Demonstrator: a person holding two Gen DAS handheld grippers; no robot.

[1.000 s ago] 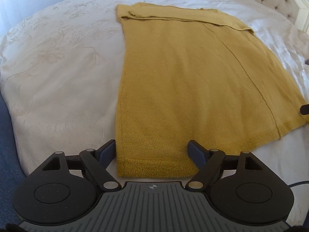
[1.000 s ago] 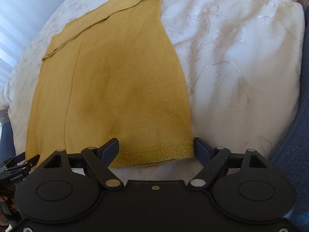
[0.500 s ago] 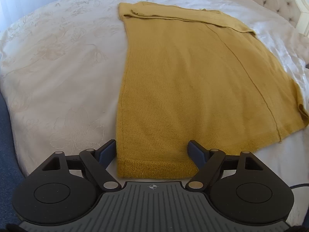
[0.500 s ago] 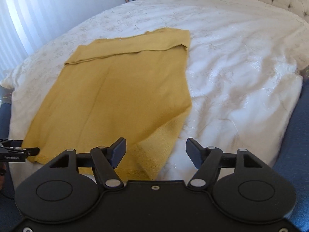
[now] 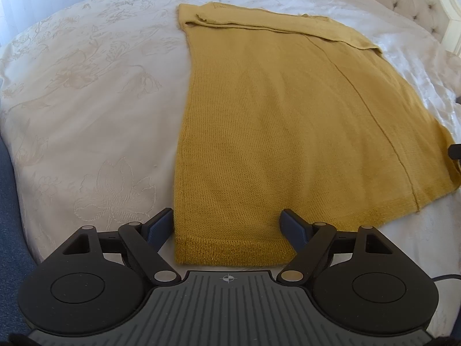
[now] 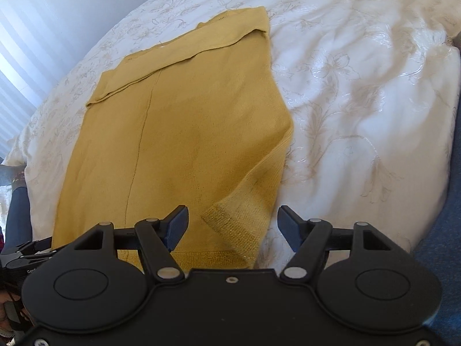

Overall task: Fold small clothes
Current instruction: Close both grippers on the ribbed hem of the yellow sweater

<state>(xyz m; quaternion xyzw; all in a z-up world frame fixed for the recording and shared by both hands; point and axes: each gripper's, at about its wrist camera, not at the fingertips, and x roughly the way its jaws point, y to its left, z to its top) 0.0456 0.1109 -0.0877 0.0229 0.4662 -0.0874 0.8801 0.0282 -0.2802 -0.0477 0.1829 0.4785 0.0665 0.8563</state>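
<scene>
The left hand-held gripper [image 5: 227,225] is gaping over the sweater's [image 5: 288,121] hem on the bed [image 5: 86,86]. The right hand-held gripper [image 6: 232,222], having just narrowed its jaws, is hanging unclamped around a turned-up corner.

both views are bright with daylight. in the right wrist view it comes from the curtained window [image 6: 17,66] at far left, which is washed out to pale bands. the white bedspread [image 6: 360,92] glares on its satin folds, losing its embroidery there, and is slightly smeared toward the top right. the mustard knit top [image 5: 288,121] is evenly lit and sharp enough to show its ribs, with a soft shadow over its near hem. fisheye bending curves the bed edges, and the corners darken.
</scene>
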